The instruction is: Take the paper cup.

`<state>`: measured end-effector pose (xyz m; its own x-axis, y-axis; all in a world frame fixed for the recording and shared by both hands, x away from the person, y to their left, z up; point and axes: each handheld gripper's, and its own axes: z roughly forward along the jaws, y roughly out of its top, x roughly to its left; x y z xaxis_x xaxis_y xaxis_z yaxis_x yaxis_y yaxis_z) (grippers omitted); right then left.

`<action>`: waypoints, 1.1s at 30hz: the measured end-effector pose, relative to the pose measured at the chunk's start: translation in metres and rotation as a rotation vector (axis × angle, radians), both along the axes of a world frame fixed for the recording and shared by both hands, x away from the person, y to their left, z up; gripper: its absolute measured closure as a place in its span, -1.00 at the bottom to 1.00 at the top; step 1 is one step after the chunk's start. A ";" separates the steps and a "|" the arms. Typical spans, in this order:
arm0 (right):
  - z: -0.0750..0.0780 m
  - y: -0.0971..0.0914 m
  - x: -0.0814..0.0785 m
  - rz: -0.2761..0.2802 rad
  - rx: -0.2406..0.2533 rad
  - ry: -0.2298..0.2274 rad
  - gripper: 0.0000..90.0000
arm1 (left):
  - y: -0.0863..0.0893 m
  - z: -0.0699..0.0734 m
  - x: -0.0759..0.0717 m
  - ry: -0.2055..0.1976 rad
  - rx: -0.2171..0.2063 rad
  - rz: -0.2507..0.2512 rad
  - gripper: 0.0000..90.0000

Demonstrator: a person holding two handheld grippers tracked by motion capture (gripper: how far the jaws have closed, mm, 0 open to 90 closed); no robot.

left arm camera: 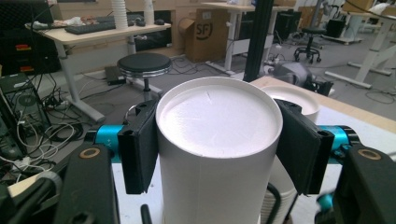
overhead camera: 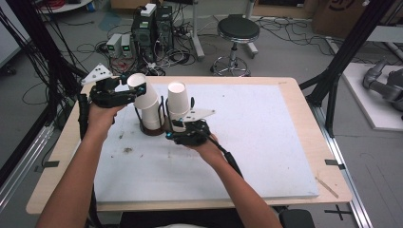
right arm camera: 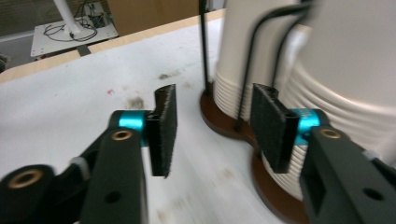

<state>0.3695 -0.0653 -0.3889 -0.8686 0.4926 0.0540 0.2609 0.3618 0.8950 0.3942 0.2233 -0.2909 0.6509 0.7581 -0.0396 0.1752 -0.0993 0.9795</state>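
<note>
Left claw (left arm camera: 210, 149) pinching the top upside-down white paper cup (left arm camera: 219, 140) off its stack; right claw (right arm camera: 212, 128) spread, empty beside the brown-based holder (right arm camera: 224, 123). Next: lift straight up.

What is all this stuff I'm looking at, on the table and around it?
Paper cups, upside down: two stacks, white, in a holder at the table's middle; the top of the left stack is tilted and clamped, the right stack stands upright.
Cup holder: one, brown round bases with black wire uprights, on the mat.
Mat: one, white, stained, covering the table.
Table: one, light wood.
Stool: one, black seat, on the floor behind the table.
Computer towers: two, dark, on the floor among cables.
Left gripper: black, shut on the left stack's top cup.
Right gripper: black, jaws apart, nothing between the pads, low beside the right stack.
Forearms: two, entering from the bottom.
</note>
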 end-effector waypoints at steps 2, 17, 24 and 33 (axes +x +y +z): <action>0.002 -0.019 -0.003 -0.010 0.006 -0.007 0.09 | -0.002 0.003 -0.008 0.000 -0.001 -0.006 -0.21; 0.009 -0.134 -0.025 -0.074 0.010 -0.055 -0.37 | -0.026 0.008 -0.047 -0.018 -0.019 -0.070 -0.21; 0.004 -0.157 -0.026 -0.094 0.029 -0.100 -0.41 | -0.043 -0.002 -0.056 -0.021 -0.018 -0.151 -0.21; 0.001 -0.173 -0.026 -0.125 0.040 -0.124 -0.51 | -0.071 -0.017 -0.059 -0.030 -0.002 -0.255 -0.21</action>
